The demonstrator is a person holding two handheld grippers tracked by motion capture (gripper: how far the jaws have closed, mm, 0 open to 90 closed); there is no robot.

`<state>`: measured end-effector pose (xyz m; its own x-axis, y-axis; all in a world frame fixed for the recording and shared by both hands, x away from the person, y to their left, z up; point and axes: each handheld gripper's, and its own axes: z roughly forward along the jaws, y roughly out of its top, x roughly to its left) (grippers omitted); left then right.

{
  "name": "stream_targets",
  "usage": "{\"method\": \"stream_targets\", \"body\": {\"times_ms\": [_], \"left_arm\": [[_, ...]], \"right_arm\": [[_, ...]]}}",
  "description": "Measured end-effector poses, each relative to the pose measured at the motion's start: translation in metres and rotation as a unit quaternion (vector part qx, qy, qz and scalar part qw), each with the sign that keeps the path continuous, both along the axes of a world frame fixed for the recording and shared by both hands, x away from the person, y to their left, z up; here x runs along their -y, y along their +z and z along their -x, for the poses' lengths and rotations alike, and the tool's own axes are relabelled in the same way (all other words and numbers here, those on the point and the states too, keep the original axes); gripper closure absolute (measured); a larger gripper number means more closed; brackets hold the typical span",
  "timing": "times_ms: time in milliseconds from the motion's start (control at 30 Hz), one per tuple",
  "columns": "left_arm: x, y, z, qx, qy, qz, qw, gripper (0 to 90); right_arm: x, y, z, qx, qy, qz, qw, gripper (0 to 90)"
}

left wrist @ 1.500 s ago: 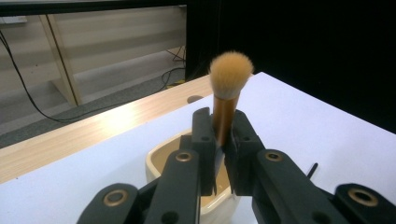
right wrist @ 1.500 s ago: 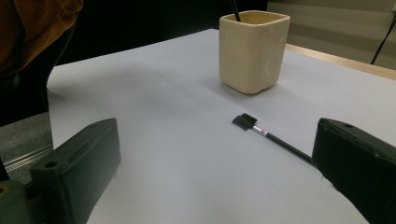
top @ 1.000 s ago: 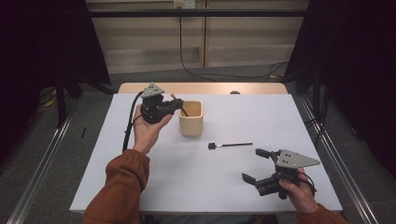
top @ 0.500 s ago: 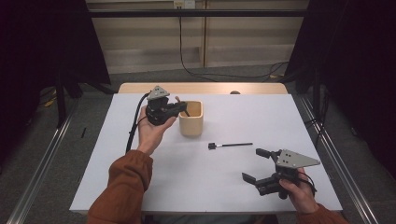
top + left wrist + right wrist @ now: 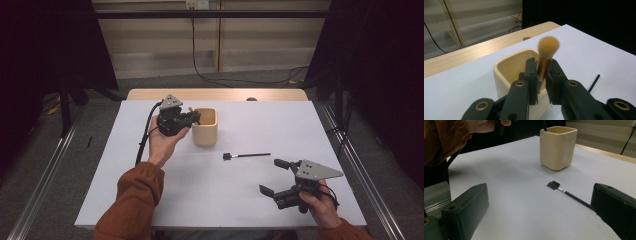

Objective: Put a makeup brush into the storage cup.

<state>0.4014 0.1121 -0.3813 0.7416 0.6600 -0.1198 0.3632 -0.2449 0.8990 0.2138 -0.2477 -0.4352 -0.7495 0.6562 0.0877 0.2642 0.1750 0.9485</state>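
Now the left gripper [image 5: 192, 118] hangs right over the cream cup [image 5: 205, 127], jaws clamped on the copper-coloured neck of a fluffy brush [image 5: 547, 53], with the orange bristle head poking up above the jaws and the handle pointing down into the cup's mouth. Looks like a drop into the cup is the job in hand. That brush should be a light thing with a stiff stem and soft, squashy bristles, so the neck just below the head is the sensible place to pinch it, never the tuft itself; the smooth metal could slide if the squeeze eases too soon. The cup looks glazed and hard, probably heavy enough to stay put, though a knock on its rim could tip it. Over on the other side, the right gripper [image 5: 274, 176] rests low near the front edge of the desk [image 5: 345, 150], jaws spread wide and holding nothing. Between it and the cup lies a thin black brush [image 5: 246, 155] flat on the surface, its small dark head toward the cup. The white desk top is plain and smooth, with a wooden strip along the far edge. Beyond it stand pale panelled walls, a cable hanging down, dark curtains either side, and grey floor.
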Motion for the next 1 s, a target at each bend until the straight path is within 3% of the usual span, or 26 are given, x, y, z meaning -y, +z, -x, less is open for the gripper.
{"method": "stream_targets", "body": {"times_ms": [267,500,833,1000], "left_arm": [[0.0,-0.002,-0.001,0.004,0.0,0.003,1.0,62.4],[-0.001,0.0,0.0,0.01,0.009,0.011,0.9998,35.6],[-0.004,0.001,0.003,0.017,0.016,0.019,0.9995,7.5],[-0.011,0.001,0.004,0.015,0.017,0.043,0.9988,3.4]], "right_arm": [[0.0,0.0,0.0,-0.001,0.0,0.001,1.0,1.1],[0.0,0.0,0.0,0.0,0.0,0.0,1.0,1.1],[-0.001,0.0,-0.001,-0.002,0.001,-0.003,1.0,1.1],[-0.001,0.0,-0.001,-0.003,0.002,-0.002,1.0,1.1]]}}
